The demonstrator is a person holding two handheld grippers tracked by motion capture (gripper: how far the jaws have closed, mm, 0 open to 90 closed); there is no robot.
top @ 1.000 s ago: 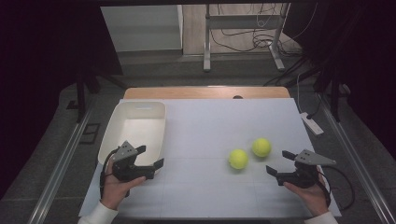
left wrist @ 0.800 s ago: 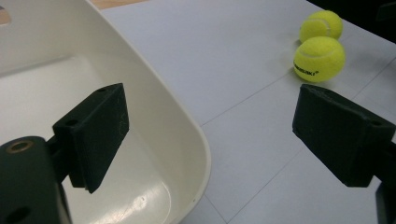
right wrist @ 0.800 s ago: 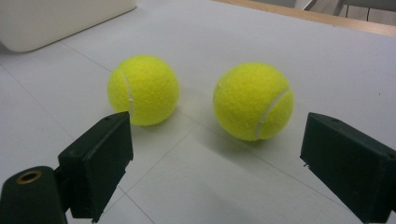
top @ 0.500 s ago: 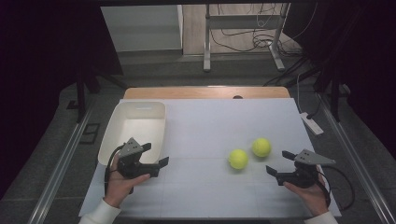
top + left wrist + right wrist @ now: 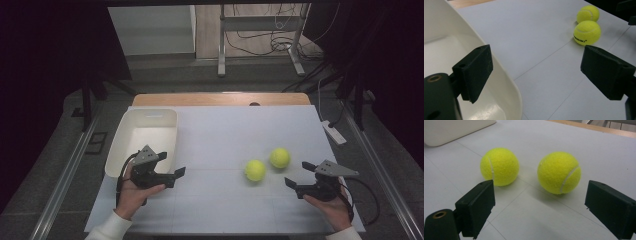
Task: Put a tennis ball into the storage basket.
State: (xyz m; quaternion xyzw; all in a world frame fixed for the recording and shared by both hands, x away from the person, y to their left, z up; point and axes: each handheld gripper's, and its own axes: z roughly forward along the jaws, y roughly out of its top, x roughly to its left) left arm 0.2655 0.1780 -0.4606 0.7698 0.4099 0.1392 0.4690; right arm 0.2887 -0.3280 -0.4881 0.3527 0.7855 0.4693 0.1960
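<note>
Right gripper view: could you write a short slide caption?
Open right gripper faces two tennis balls on the white table.

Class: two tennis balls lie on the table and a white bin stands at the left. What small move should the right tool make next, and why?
Probably ease the right tool forward to the nearer ball. Its jaws stand open and empty, just short of both balls, and that ball lies almost between them. The other ball sits apart to the side, and the bin looks empty.
</note>
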